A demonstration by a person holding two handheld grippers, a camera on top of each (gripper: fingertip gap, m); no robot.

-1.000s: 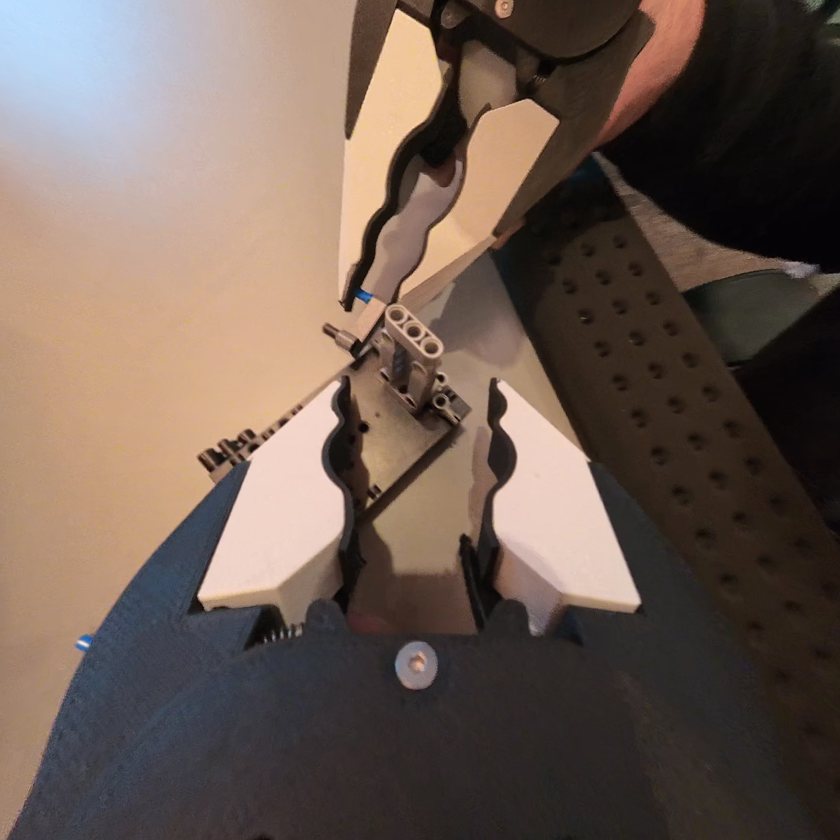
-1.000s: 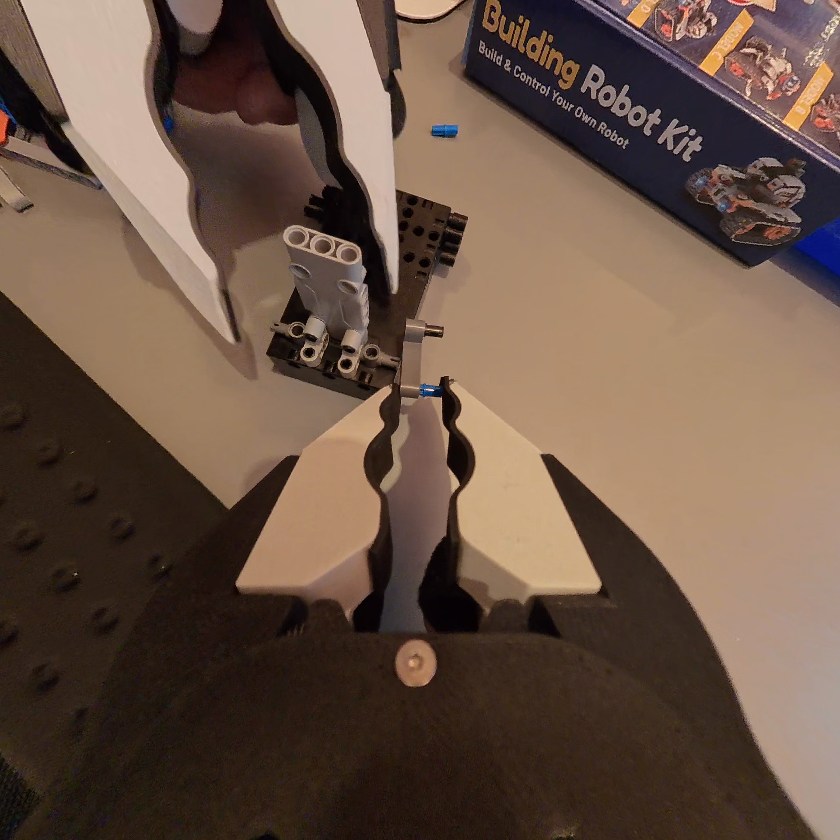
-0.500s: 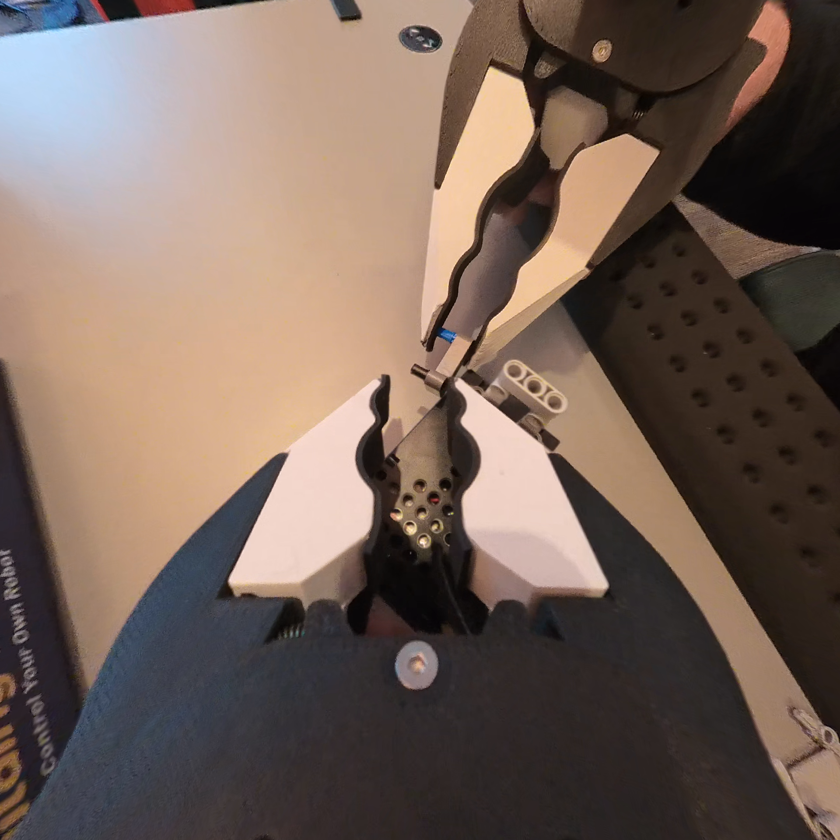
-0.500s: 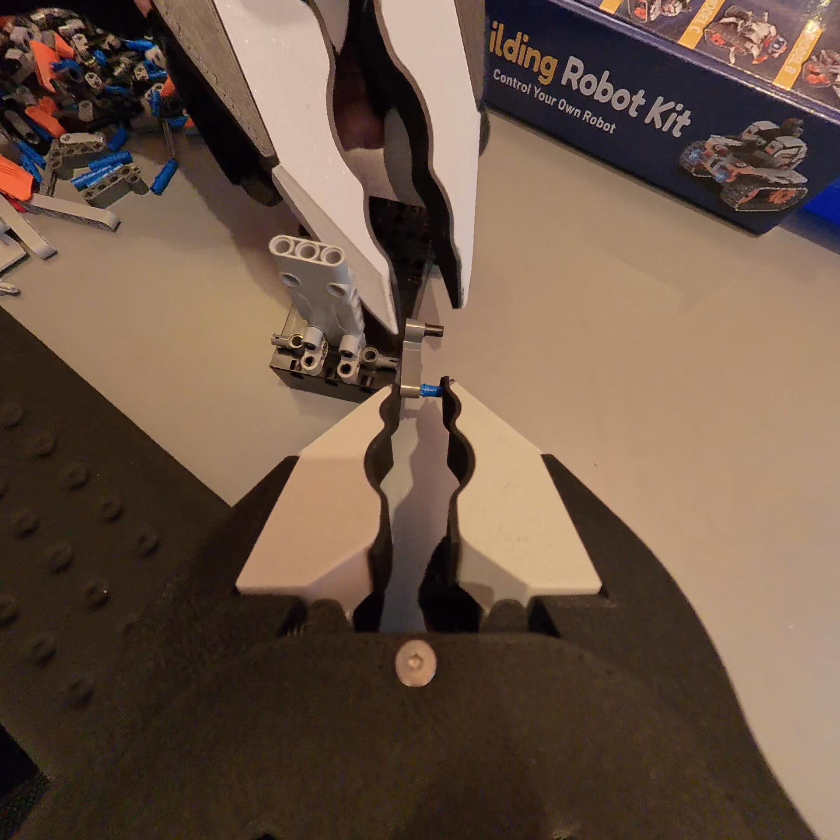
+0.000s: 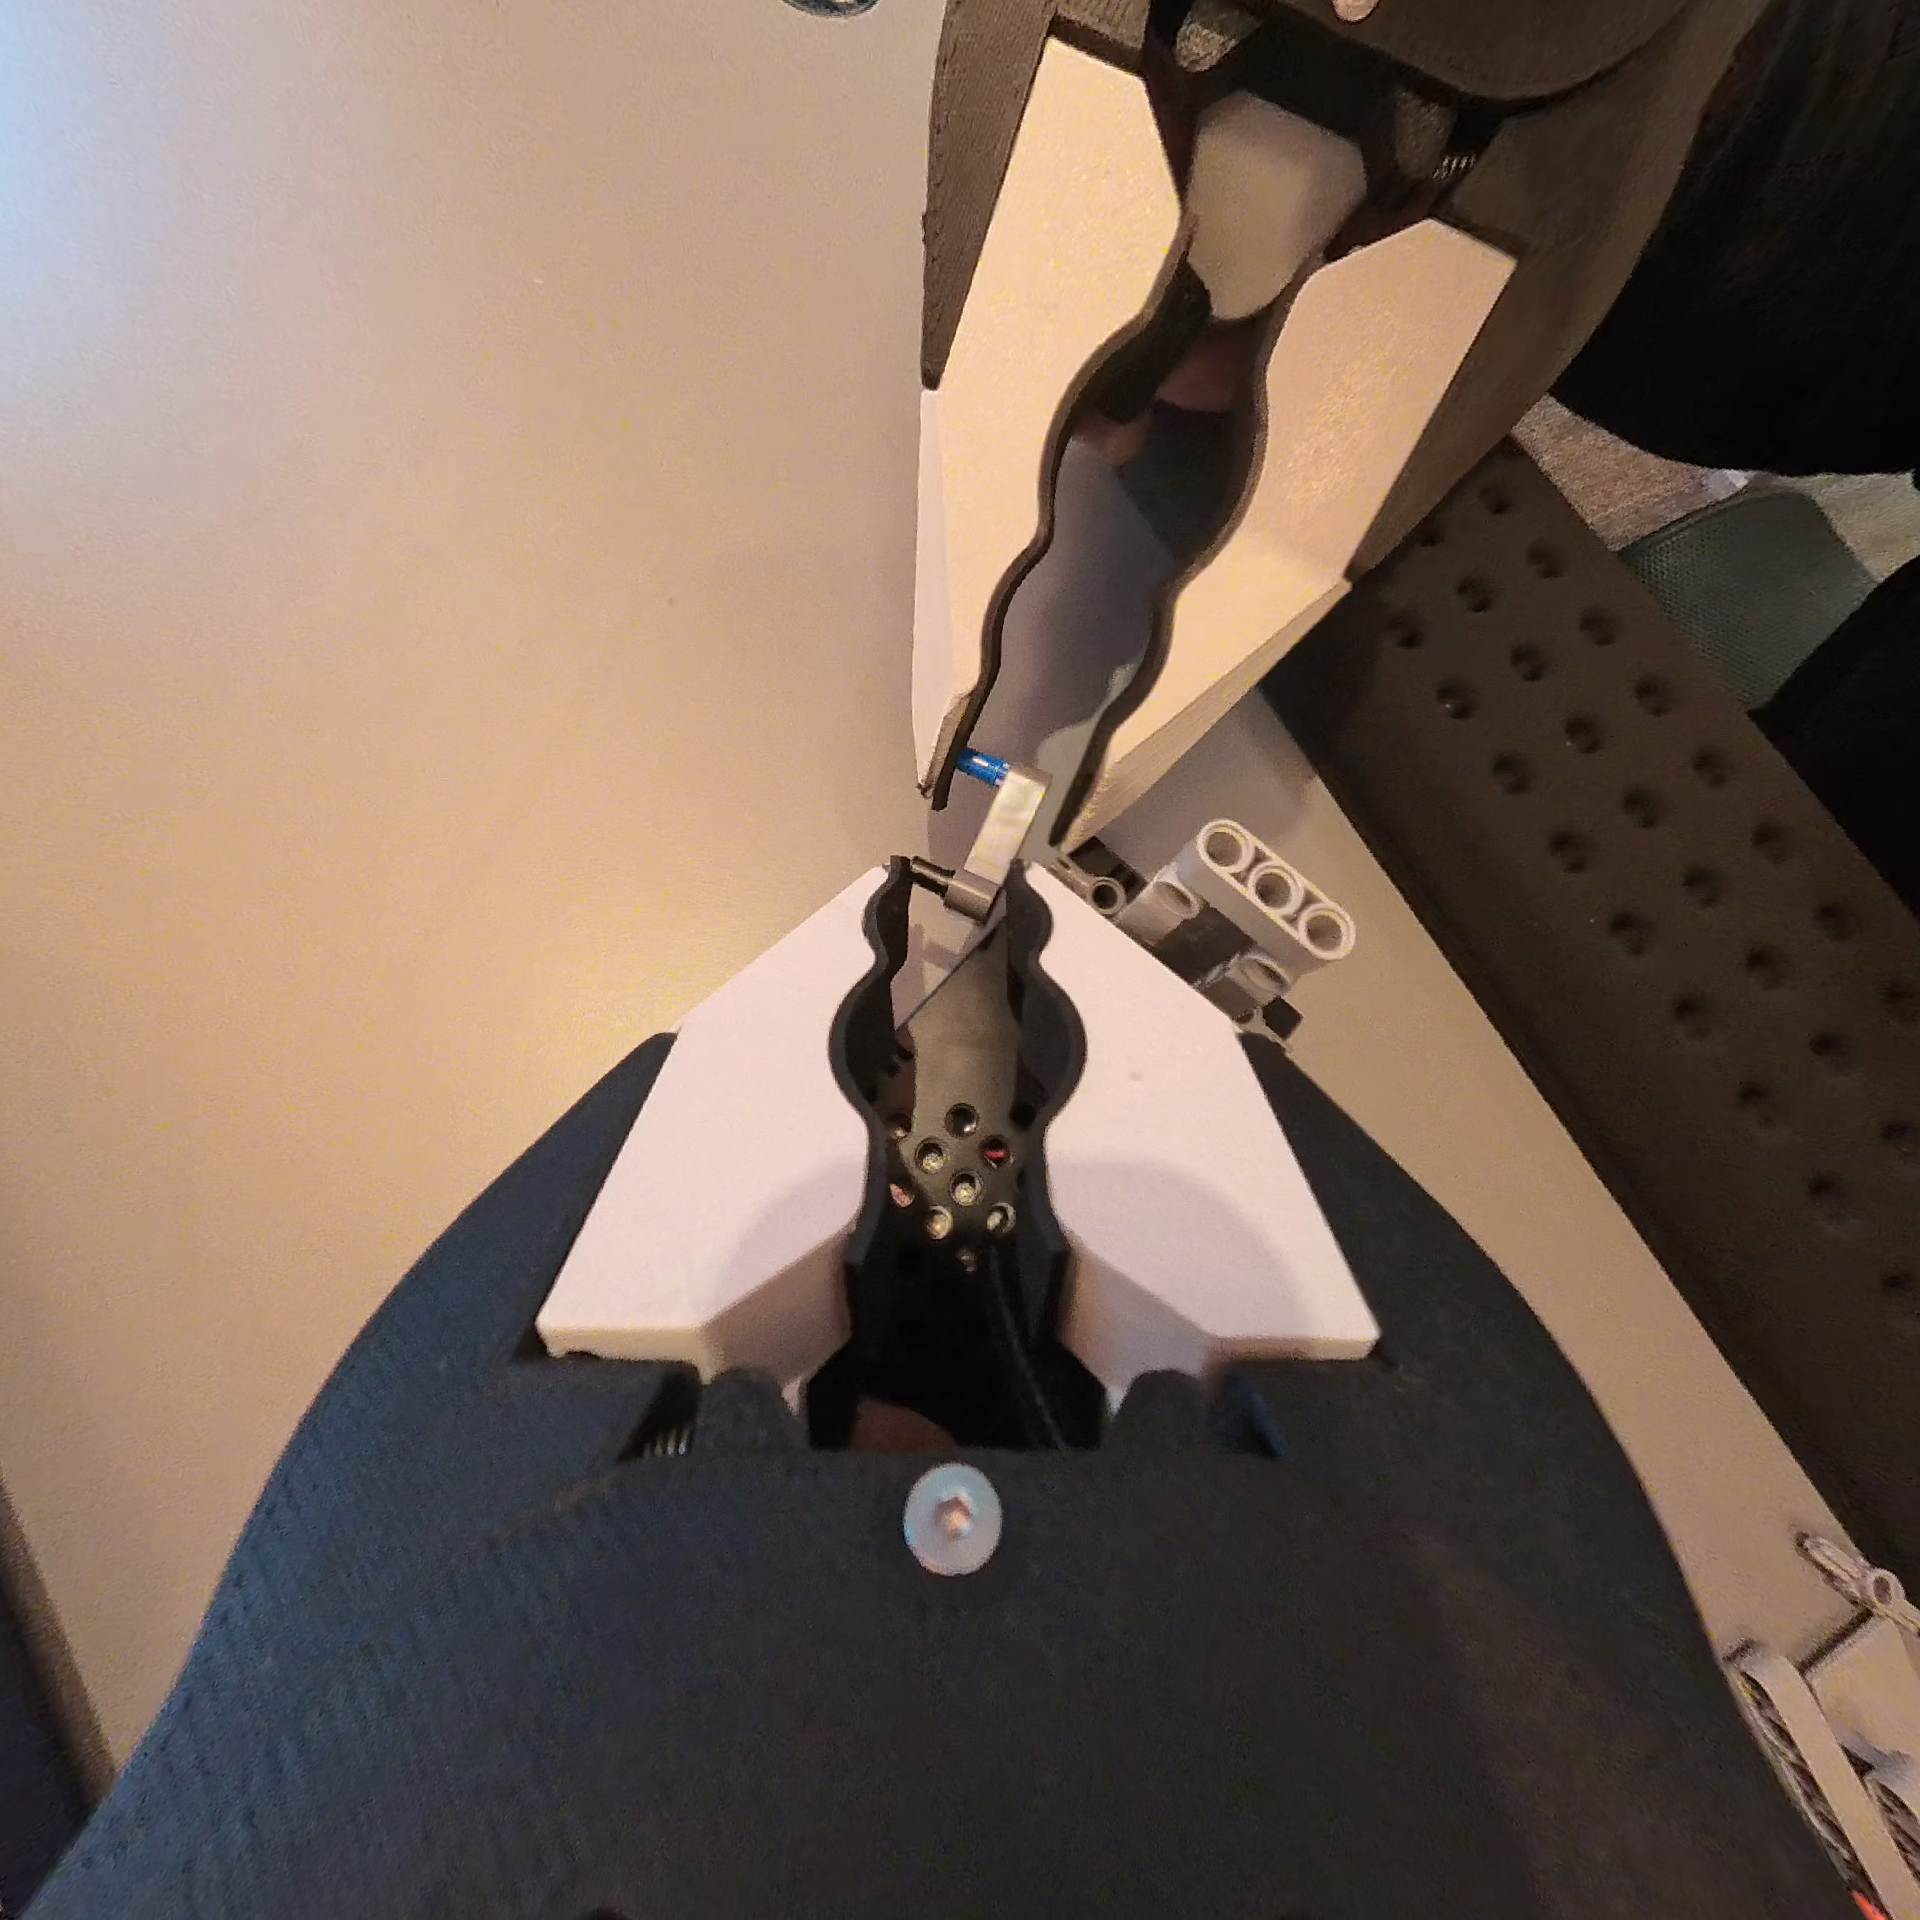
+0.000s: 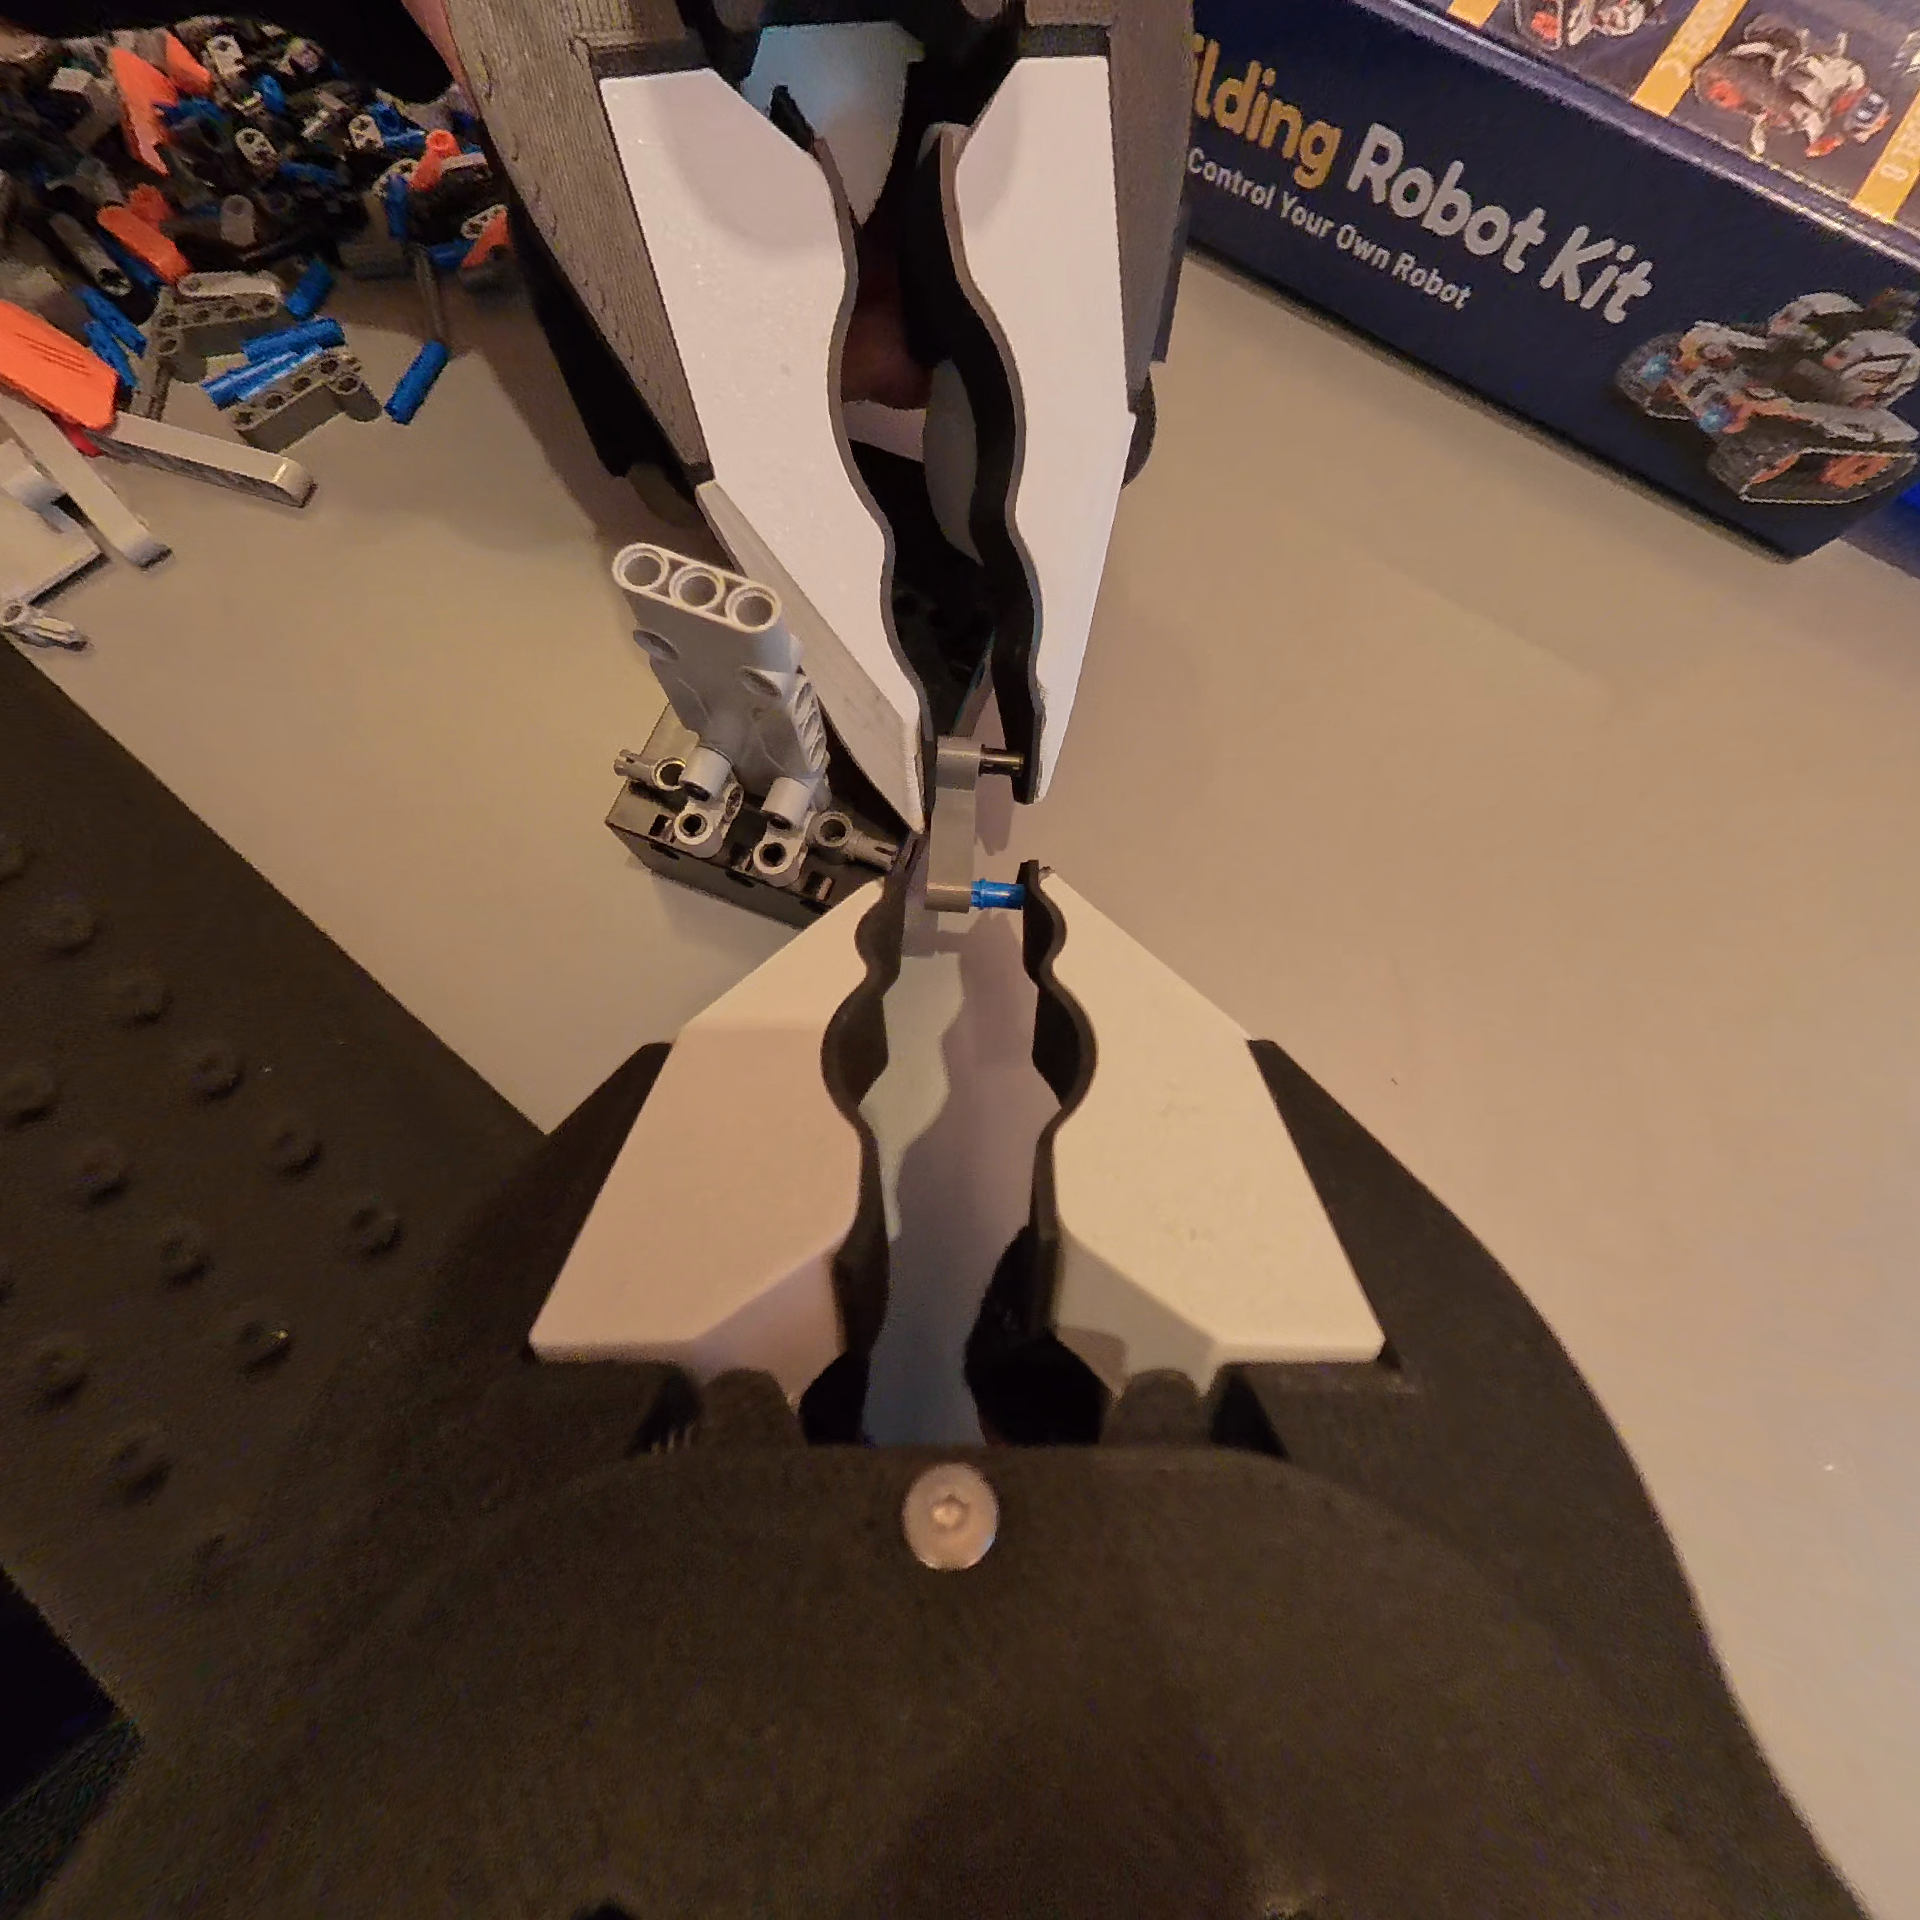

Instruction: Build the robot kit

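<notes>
**Both grippers tip to tip on one small grey beam**

Right gripper (image 6: 961, 883): fingers drawn close, pinching the near end of a short grey plastic beam (image 6: 956, 831) with a blue pin (image 6: 995, 891) through it. The pin's tip bears on the finger at 3 o'clock, the beam's flat face on the finger at 9 o'clock. The beam stands roughly upright, toward 12 o'clock.

Left gripper (image 5: 951, 899): fingers likewise narrowed, closed about the beam's other end, where a short black pin (image 5: 920, 871) sticks out toward 9 o'clock and meets the finger tip there. Whether the other finger presses the beam I cannot tell. In the right wrist view this gripper (image 6: 977, 790) comes down from 12 o'clock.

Under the left gripper, seen through its finger gap: a black perforated plastic block (image 5: 961, 1174). Its front end carries small grey connectors and a light grey three-hole panel (image 6: 717, 644) standing upright, at 10 o'clock from the beam.

Block rests on a pale grey table (image 6: 1403, 831). Dark studded mat (image 6: 208, 1091) at 8 o'clock. Loose pile of orange, blue and grey building parts (image 6: 208, 208) at 10 o'clock. Dark blue printed kit box (image 6: 1558, 260) at 1 o'clock.
</notes>
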